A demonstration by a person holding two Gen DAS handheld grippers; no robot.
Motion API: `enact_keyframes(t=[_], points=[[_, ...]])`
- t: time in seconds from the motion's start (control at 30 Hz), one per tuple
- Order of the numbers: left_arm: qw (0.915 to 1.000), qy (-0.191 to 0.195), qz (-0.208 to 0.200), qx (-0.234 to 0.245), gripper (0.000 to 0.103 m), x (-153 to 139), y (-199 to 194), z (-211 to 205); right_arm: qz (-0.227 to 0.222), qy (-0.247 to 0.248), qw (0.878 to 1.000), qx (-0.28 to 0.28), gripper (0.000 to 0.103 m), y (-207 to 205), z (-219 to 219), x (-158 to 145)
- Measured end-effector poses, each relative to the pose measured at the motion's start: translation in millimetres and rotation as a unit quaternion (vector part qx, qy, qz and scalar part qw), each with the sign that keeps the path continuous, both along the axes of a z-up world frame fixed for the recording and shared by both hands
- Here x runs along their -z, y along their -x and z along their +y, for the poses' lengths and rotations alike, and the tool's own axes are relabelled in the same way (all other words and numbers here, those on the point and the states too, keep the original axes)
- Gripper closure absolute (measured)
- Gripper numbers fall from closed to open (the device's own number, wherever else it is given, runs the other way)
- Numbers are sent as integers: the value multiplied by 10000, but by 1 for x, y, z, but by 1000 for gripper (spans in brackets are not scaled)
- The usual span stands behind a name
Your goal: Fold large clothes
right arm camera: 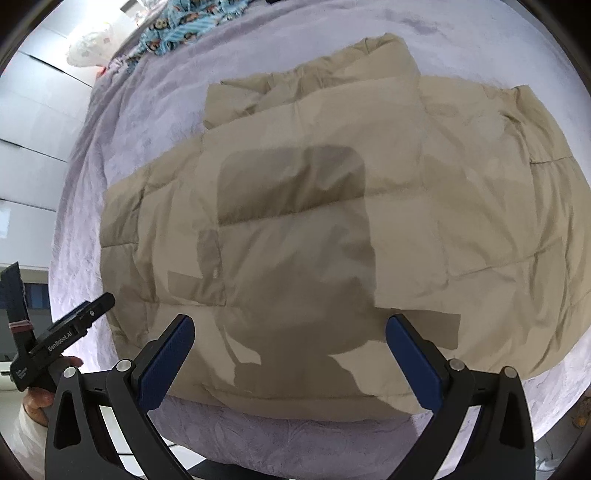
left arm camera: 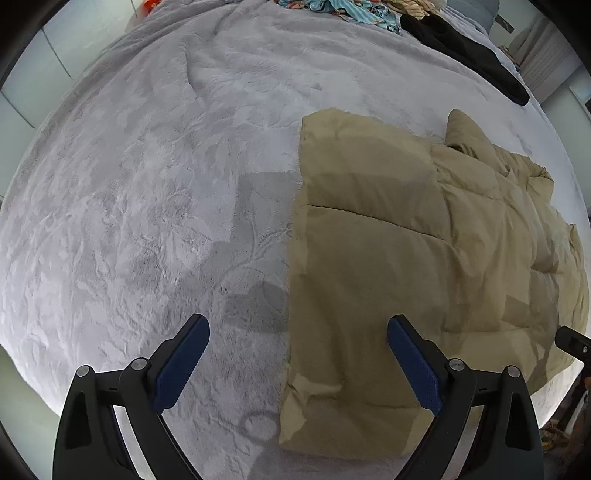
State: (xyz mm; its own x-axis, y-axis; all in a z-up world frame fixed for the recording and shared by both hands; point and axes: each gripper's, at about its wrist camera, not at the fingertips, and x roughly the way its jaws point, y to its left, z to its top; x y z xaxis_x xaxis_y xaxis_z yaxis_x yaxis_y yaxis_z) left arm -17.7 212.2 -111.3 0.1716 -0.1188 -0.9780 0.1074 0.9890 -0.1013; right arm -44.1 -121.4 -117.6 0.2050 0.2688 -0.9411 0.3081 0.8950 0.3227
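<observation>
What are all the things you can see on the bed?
puffy jacket: one, tan, spread flat on the near part of the blanket
blanket: one, pale grey, fuzzy, covering the bed
black garment: one, black, far edge of the bed
patterned cloth: one heap, light blue print, far edge of the bed
left gripper: one, black with blue pads, open above the jacket's edge
right gripper: one, black with blue pads, open above the jacket

Bright overhead light, crisp shadows, fisheye-warped edges.

Bedroom: grey plush bedspread [left arm camera: 166, 166] (strewn clothes [left arm camera: 332, 9] behind).
</observation>
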Motion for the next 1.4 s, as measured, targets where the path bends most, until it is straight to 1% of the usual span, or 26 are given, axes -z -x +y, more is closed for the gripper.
enact_keyframes(t=[0.07,0.13,0.2,0.27,0.33,0.37,0.5,0.6,0.73,0.83,0.87,0.9,0.93,0.97,1.0,1.03,1.07,1.1,1.17,1.23,1.27,1.3,1.33,1.37,1.4], points=[[9993,323,13,206,5,3,-9,6,82,9,10000,21,0,-2,2,4],[9973,677,-128,252,5,0,-18,20,200,-37,9998,36,0,-4,3,9],[9925,1199,-94,228,5,1,-29,38,229,-82,9997,23,0,-4,4,12],[9822,1858,230,158,5,13,-39,56,279,-68,9996,3,0,-4,6,14],[9751,2160,493,125,5,27,-44,63,303,-93,9995,0,0,-4,7,16],[9702,2332,638,172,5,36,-45,63,315,-107,9994,-2,0,-4,8,17],[9516,2867,1037,392,5,62,-45,44,350,-81,9994,-31,0,-5,10,19],[9447,3009,1093,709,5,72,-51,16,379,-60,9993,-32,0,-5,11,20],[9331,3172,1242,1152,5,79,-64,-15,385,-55,9992,-54,0,-6,13,20],[9288,3087,1465,1434,5,87,-67,-33,341,-117,9993,-41,0,-5,11,17],[9286,3037,1500,1519,5,90,-68,-39,320,-146,9994,-25,0,-4,10,15],[9298,2970,1501,1575,7,90,-69,-42,303,-170,9994,-16,0,-4,8,14],[9311,2912,1472,1629,14,89,-70,-45,272,-185,9995,-6,0,-3,7,11],[9292,2950,1465,1677,35,87,-69,-46,213,-179,9996,10,0,-1,3,7],[9238,3088,1540,1656,56,86,-69,-46,167,-164,9997,22,0,-1,2,4],[9162,3299,1651,1568,64,84,-69,-44,109,-150,9998,34,0,0,0,1],[9133,3399,1650,1517,71,80,-67,-42,37,-123,9999,51,0,1,-4,-3],[9140,3404,1601,1521,75,76,-64,-40,-64,-49,9999,86,0,4,-10,-8],[9143,3452,1528,1469,78,63,-61,-39,-212,127,9995,198,0,7,-19,-14],[9120,3568,1472,1386,79,50,-59,-38,-334,219,9985,379,2,9,-29,-17],[9118,3603,1436,1351,79,42,-57,-38,-434,173,9977,488,7,11,-36,-18],[9130,3597,1395,1330,79,34,-56,-40,-554,150,9965,613,31,12,-42,-18],[9145,3576,1345,1330,79,25,-54,-42,-586,196,9957,685,68,13,-47,-17],[9156,3560,1305,1340,79,19,-52,-43,-569,228,9953,751,83,11,-53,-11],[9178,3518,1244,1354,79,8,-49,-47,-608,136,9950,780,92,9,-56,-6]])
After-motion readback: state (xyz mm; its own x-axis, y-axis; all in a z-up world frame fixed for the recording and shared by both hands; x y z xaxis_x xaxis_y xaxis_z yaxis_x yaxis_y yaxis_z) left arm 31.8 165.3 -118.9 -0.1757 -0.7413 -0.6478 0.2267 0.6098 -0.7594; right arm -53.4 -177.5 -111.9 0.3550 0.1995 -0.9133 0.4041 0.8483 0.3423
